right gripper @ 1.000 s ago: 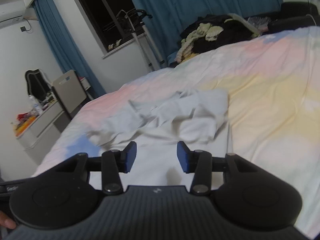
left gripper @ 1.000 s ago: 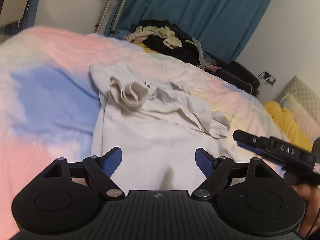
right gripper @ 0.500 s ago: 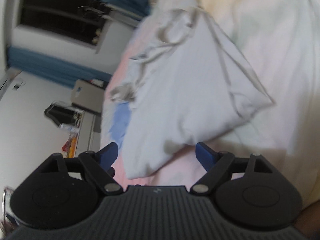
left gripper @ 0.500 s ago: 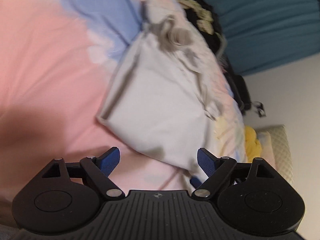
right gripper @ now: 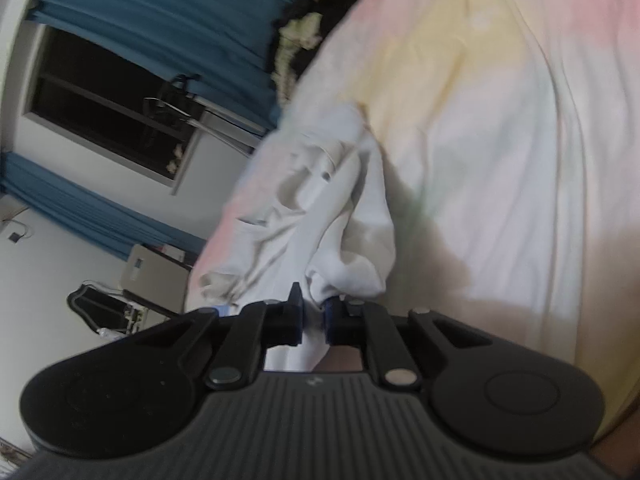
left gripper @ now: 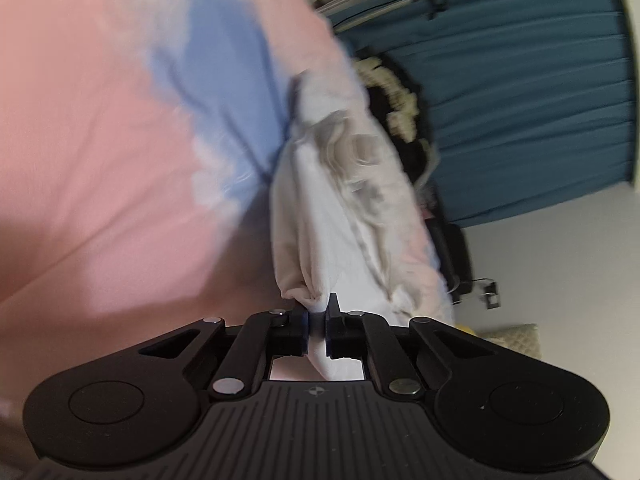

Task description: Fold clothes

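Left wrist: soft white garment (left gripper: pixel 320 216) bunched, hand-held gripper (left gripper: pixel 316 316) pinching hem

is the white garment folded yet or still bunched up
Bunched, not folded: the garment stretches in wrinkled gathers over the bed, pinched by the left gripper and right gripper.

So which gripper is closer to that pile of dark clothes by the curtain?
Neither, clearly. The left gripper and right gripper each pinch the white garment, far from the dark clothes pile.
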A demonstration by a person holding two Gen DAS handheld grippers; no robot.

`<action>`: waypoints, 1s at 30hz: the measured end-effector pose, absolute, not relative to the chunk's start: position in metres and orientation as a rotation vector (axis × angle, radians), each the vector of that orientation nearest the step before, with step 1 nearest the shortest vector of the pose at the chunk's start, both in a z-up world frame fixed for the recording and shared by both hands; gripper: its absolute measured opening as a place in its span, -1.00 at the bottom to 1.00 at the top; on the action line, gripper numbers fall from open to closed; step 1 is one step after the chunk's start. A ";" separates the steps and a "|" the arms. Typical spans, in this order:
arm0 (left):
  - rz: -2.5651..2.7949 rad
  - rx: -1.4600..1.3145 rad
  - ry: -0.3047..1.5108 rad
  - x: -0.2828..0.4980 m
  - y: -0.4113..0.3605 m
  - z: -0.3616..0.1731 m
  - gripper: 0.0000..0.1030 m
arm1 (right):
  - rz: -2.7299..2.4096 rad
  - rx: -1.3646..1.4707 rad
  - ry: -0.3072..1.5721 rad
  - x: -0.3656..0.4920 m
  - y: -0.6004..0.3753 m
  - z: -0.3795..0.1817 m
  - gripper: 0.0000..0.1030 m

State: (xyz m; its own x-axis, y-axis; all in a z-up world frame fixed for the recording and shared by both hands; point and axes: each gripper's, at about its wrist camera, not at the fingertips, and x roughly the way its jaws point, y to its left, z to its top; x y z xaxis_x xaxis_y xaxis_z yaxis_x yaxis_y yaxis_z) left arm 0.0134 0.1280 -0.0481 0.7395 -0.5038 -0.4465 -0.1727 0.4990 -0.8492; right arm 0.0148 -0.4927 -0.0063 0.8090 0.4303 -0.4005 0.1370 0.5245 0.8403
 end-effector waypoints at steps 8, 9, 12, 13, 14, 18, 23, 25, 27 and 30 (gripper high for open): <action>-0.356 -0.972 0.609 -0.070 0.139 0.028 -0.85 | 0.296 1.033 0.622 -0.062 -0.471 0.058 -0.82; -0.367 -0.971 0.611 -0.083 0.139 0.030 -0.85 | 0.297 1.043 0.630 -0.071 -0.460 0.064 -0.81; -0.377 -1.003 0.624 -0.090 0.142 0.031 -0.85 | 0.291 1.087 0.658 -0.088 -0.403 0.057 -0.81; -0.374 -1.012 0.630 -0.088 0.143 0.030 -0.85 | 0.285 1.099 0.666 -0.089 -0.399 0.056 -0.81; -0.370 -1.008 0.628 -0.080 0.142 0.031 -0.85 | 0.279 1.106 0.670 -0.086 -0.393 0.054 -0.81; -0.325 -1.036 0.643 -0.024 0.140 0.028 -0.85 | 0.231 1.115 0.653 -0.039 -0.361 0.057 -0.80; -0.245 -0.999 0.670 0.070 0.133 0.020 -0.85 | 0.161 1.154 0.660 0.066 -0.351 0.036 -0.75; -0.215 -0.972 0.693 0.108 0.130 0.009 -0.84 | 0.128 1.156 0.681 0.109 -0.351 0.022 -0.75; -0.182 -0.937 0.720 0.143 0.128 -0.004 -0.84 | 0.100 1.148 0.712 0.148 -0.351 0.005 -0.74; -0.144 -0.857 0.754 0.184 0.123 -0.027 -0.84 | 0.078 1.121 0.755 0.191 -0.348 -0.021 -0.73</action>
